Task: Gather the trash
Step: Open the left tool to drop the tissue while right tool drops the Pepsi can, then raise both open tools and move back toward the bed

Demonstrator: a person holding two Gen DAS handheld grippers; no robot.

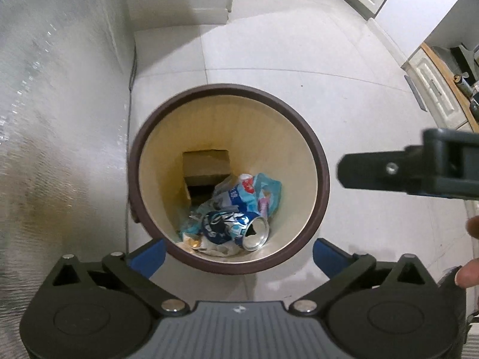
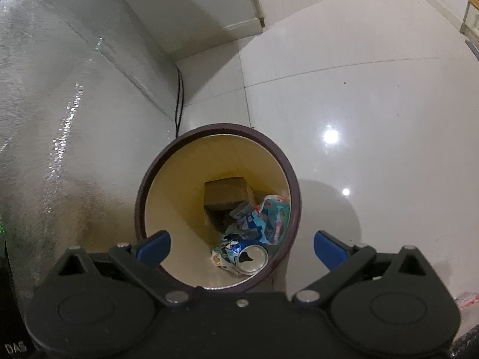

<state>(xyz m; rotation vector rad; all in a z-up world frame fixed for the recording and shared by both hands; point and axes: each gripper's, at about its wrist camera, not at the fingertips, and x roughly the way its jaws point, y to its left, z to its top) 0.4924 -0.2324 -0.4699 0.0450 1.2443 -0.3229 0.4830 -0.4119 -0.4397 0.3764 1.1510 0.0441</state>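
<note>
A round trash bin with a brown rim [image 1: 227, 88] and cream inside stands on the tiled floor, seen from above in both views. In it lie a crushed blue drink can [image 1: 236, 230], a blue plastic wrapper [image 1: 254, 191] and a small cardboard box [image 1: 206, 164]. My left gripper [image 1: 239, 255] hangs over the bin's near rim, open, with nothing between its blue pads. My right gripper [image 2: 241, 248] is open and empty too, above the same bin rim [image 2: 221, 128], can [image 2: 248, 257], wrapper [image 2: 266, 218] and box [image 2: 226, 191].
A shiny silver wall [image 1: 60, 119] runs close along the bin's left. A black cable [image 2: 179, 98] drops behind the bin. White cabinets [image 1: 209, 0] stand at the back. A counter with drawers [image 1: 434, 89] is at the right, where a black tool part [image 1: 389, 170] and a person's fingers [image 1: 467, 275] show.
</note>
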